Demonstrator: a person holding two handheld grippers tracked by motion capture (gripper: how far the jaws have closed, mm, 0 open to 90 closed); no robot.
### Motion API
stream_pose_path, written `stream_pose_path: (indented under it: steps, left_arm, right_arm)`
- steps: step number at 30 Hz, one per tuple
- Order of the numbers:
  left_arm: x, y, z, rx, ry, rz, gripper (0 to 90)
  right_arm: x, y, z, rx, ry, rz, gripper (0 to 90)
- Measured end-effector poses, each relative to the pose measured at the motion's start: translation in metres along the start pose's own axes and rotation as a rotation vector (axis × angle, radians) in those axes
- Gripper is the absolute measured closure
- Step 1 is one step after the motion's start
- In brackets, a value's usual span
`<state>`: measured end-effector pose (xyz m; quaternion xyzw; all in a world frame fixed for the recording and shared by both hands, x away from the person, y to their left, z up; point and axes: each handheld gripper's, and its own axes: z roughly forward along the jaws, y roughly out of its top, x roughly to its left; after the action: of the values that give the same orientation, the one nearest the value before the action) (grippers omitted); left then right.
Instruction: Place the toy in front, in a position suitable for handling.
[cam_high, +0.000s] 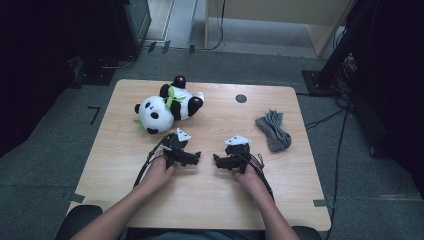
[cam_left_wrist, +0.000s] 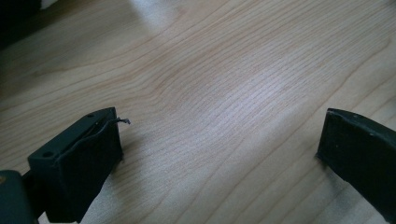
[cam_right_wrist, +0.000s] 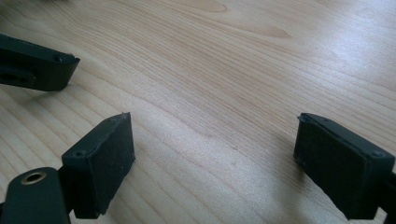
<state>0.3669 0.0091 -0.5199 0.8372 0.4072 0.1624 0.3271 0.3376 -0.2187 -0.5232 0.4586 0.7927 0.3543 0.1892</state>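
High view: both grippers down on the wooden table (cam_high: 125, 180), tips facing each other with a small bare gap between. Left gripper (cam_high: 196, 159) just this side of the plush panda (cam_high: 167, 106), near it but not touching. Right gripper (cam_high: 218, 161) farther from the panda, with a folded grey cloth (cam_high: 273, 130) off beyond it toward the table's right edge. Nothing pinched by either.

Left gripper view: left gripper (cam_left_wrist: 219, 140) with jaws spread wide, just wood grain in between, panda out of frame.

Right gripper view: right gripper (cam_right_wrist: 212, 149) same deal, jaws wide apart over bare wood, one jaw tip of the other gripper poking in at upper left.
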Motion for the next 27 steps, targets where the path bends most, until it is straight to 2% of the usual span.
stream_pose_path:
  steps: [10,21,22,23,24,27]
  left_arm:
    - [0.003,-0.001,-0.001,0.002,-0.018,0.021,0.0]
    - [0.007,0.002,-0.004,0.042,-0.018,0.031,0.0]
    - [0.008,0.002,-0.005,0.039,-0.015,0.029,1.4]
    - [0.008,0.003,-0.006,0.031,0.0,0.025,9.4]
    - [0.008,0.004,-0.007,0.027,0.011,0.026,12.2]
    - [0.011,0.005,-0.012,0.011,-0.023,0.014,12.5]
  right_arm:
    - [0.0,0.0,0.0,0.0,0.0,-0.001,12.1]
    - [0.0,0.0,0.0,0.001,0.0,-0.001,12.1]
    - [0.0,0.0,0.0,0.0,0.0,-0.001,12.1]
    - [0.0,0.0,0.0,0.0,0.0,-0.001,12.1]
    - [0.0,0.0,0.0,0.001,0.0,0.0,12.1]
    - [0.0,0.0,0.0,0.0,0.0,0.0,12.1]
